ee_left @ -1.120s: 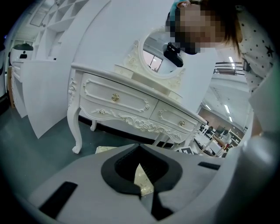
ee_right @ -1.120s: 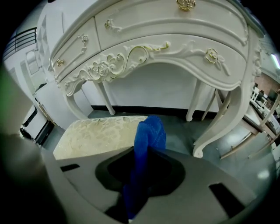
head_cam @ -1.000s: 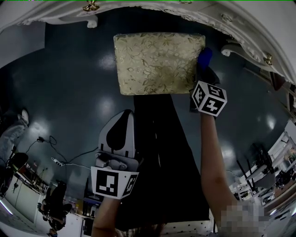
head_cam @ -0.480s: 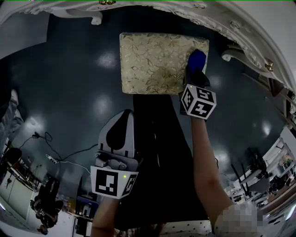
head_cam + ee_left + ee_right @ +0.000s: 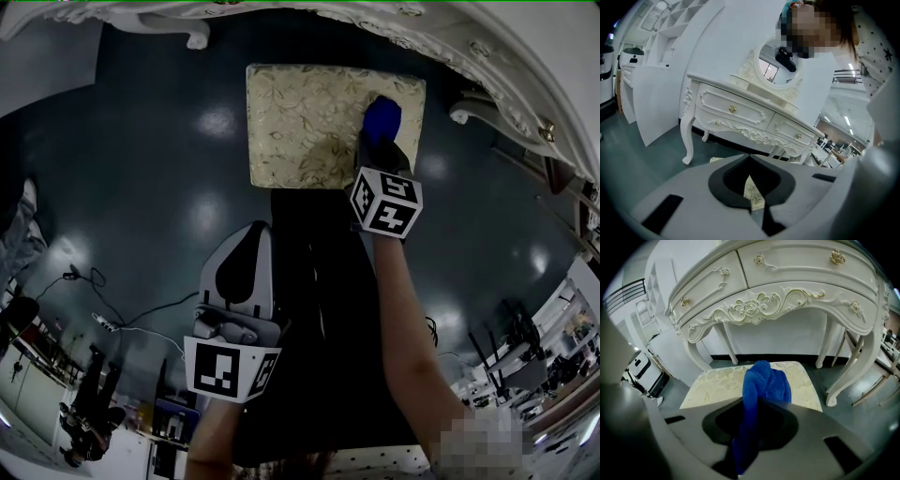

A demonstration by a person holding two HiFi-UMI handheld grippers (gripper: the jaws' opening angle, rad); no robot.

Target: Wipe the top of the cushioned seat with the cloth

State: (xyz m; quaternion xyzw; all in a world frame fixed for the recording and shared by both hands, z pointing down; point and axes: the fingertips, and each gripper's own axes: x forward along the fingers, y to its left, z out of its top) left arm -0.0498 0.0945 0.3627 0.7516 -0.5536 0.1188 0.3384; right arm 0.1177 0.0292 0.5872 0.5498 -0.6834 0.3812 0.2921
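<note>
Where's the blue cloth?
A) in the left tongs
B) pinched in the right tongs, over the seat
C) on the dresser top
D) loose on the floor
B: the right gripper view shows the blue cloth clamped in the right tongs, with its free end over the cushioned seat.

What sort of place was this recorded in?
Probably a large open workspace or showroom staged with bedroom furniture: an ornate white dressing table with an oval mirror, a floral cushioned seat on a glossy dark floor, and office desks beyond.
</note>
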